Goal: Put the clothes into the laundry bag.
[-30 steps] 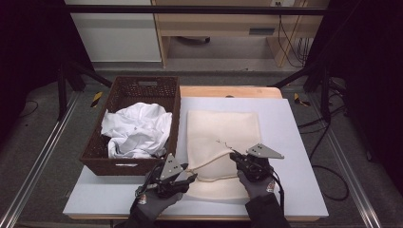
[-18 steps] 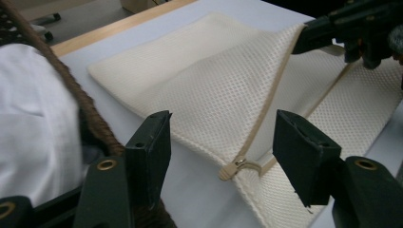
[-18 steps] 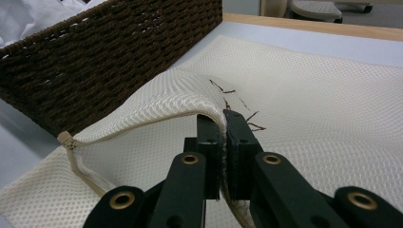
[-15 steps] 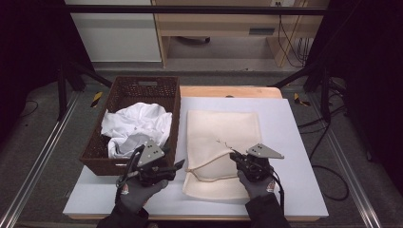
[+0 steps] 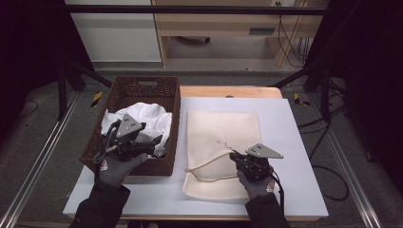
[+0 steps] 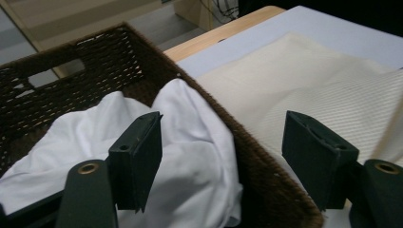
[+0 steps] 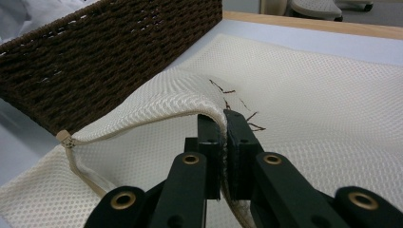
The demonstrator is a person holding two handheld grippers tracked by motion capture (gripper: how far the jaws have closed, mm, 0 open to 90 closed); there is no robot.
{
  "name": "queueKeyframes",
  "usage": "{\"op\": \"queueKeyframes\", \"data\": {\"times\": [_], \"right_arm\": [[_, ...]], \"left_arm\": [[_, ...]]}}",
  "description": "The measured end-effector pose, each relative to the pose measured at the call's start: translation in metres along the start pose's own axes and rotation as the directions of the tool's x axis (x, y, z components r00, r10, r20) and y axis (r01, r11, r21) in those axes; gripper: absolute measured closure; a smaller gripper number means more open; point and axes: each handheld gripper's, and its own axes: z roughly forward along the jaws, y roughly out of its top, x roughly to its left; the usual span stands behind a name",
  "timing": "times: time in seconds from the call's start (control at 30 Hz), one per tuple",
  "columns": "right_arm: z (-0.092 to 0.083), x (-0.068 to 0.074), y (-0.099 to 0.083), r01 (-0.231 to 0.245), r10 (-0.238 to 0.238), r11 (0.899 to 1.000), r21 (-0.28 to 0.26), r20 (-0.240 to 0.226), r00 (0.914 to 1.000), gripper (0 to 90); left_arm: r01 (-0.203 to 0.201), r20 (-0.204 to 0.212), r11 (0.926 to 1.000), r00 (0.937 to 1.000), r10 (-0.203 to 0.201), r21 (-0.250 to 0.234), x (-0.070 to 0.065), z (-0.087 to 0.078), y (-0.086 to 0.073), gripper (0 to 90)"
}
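Left tool (image 5: 154, 142) moved over the basket's white cloth (image 5: 152, 118), jaws opening.

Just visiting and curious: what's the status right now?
Left gripper open, jaws just opened, empty over basket laundry. Right gripper pinching mesh bag rim, holding it open. Nothing blocking.

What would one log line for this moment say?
left gripper: just opened, empty, over white cloth in basket | right gripper: shut on mesh bag rim, mouth held open
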Motion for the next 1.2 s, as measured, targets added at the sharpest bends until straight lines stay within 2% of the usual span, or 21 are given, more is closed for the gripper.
{"op": "queueKeyframes", "data": {"times": [0.17, 0.27, 0.43, 0.47, 0.63, 0.7, 0.77, 0.97, 1.07, 1.13, 1.2], "right_arm": [[0.0, 0.0, 0.0, -0.004, 0.004, 1.0, 0.005, -0.001, 1.0, 86.5], [0.001, -0.001, -0.001, 0.006, -0.006, 1.0, 0.007, 0.0, 1.0, 86.5], [0.001, -0.001, -0.001, 0.004, -0.004, 1.0, 0.008, 0.0, 1.0, 86.5], [0.001, -0.001, -0.001, 0.003, -0.003, 1.0, 0.009, 0.0, 1.0, 86.4], [0.001, -0.001, -0.001, 0.0, 0.0, 1.0, 0.01, -0.001, 1.0, 86.4], [0.002, -0.001, -0.001, 0.001, -0.001, 1.0, 0.013, -0.001, 1.0, 86.4], [0.002, -0.001, -0.001, 0.001, -0.001, 1.0, 0.017, 0.0, 1.0, 86.4], [0.002, -0.001, -0.001, 0.001, -0.001, 1.0, 0.019, -0.003, 1.0, 86.2], [0.002, -0.001, -0.001, -0.001, 0.001, 1.0, 0.022, -0.004, 1.0, 86.1], [0.003, -0.002, -0.001, 0.0, 0.0, 1.0, 0.021, -0.005, 1.0, 86.0], [0.003, -0.002, -0.002, 0.003, -0.003, 1.0, 0.025, -0.004, 1.0, 86.0]], "left_arm": [[-0.007, -0.033, 0.9988, 0.9994, 0.009, 0.049, 0.019, 0.011, 0.003, 25.5], [-0.026, -0.048, 0.996, 0.9984, 0.03, 0.086, 0.029, 0.019, 0.004, 23.0], [-0.02, -0.053, 0.9933, 0.9983, 0.026, 0.114, 0.042, 0.031, 0.001, 19.3], [-0.022, -0.05, 0.9906, 0.9983, 0.029, 0.135, 0.045, 0.035, -0.001, 17.8], [-0.045, -0.043, 0.9823, 0.9976, 0.054, 0.182, 0.05, 0.048, -0.012, 13.4], [-0.036, -0.04, 0.9777, 0.9982, 0.045, 0.207, 0.053, 0.053, -0.015, 12.1], [-0.039, -0.042, 0.9779, 0.9979, 0.049, 0.206, 0.054, 0.055, -0.015, 10.8], [-0.056, -0.05, 0.9686, 0.9963, 0.07, 0.242, 0.057, 0.069, -0.019, 6.8], [-0.043, -0.048, 0.9614, 0.9971, 0.058, 0.272, 0.061, 0.079, -0.029, 4.5], [-0.016, -0.034, 0.9622, 0.9991, 0.026, 0.272, 0.065, 0.083, -0.036, 3.1], [-0.013, -0.033, 0.9606, 0.9992, 0.023, 0.278, 0.065, 0.083, -0.038, 1.9]]}}
